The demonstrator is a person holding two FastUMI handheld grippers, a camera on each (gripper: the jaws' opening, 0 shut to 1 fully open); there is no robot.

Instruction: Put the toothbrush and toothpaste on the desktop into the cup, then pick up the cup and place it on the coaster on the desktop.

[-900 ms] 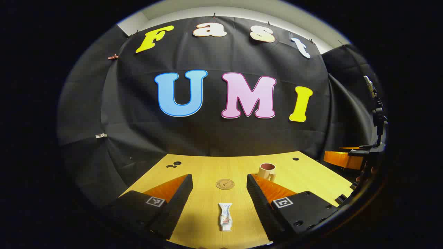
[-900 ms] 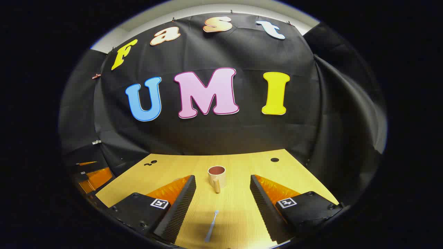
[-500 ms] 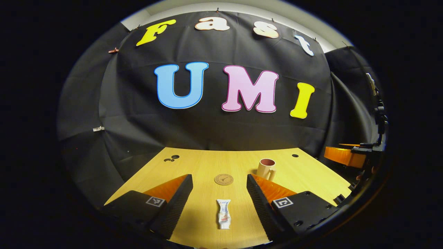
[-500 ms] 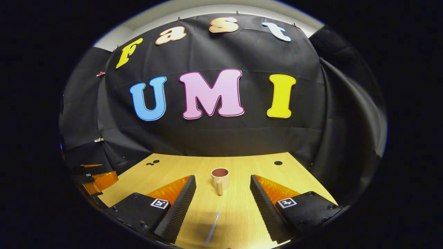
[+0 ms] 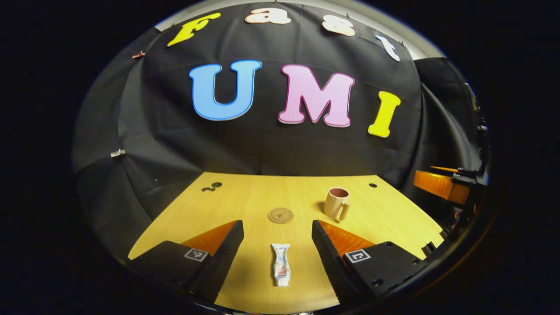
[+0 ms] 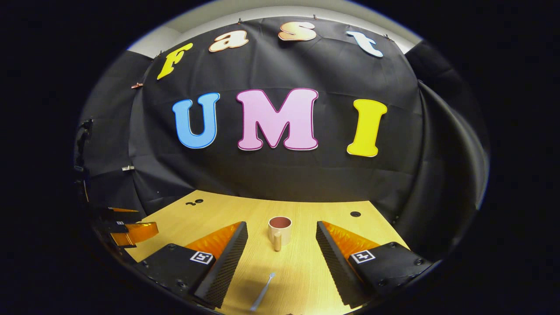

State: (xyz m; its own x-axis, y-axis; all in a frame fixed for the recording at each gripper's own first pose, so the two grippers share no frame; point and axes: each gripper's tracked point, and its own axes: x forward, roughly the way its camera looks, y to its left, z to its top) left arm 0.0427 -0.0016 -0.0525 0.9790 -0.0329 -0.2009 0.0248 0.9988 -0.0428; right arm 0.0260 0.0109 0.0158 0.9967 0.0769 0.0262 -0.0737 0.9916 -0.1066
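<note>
Gaping wide – left gripper (image 5: 277,232) astride toothpaste (image 5: 280,271), untouched – right gripper (image 6: 281,234) likewise

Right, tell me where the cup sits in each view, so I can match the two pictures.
Left gripper view: the cup stands right of centre on the table, beyond the right finger, right of the coaster.
Right gripper view: the cup stands near centre between the two fingers, handle toward the camera, beyond the toothbrush.
Shared landmark: the round hole at the table's far right.
</note>
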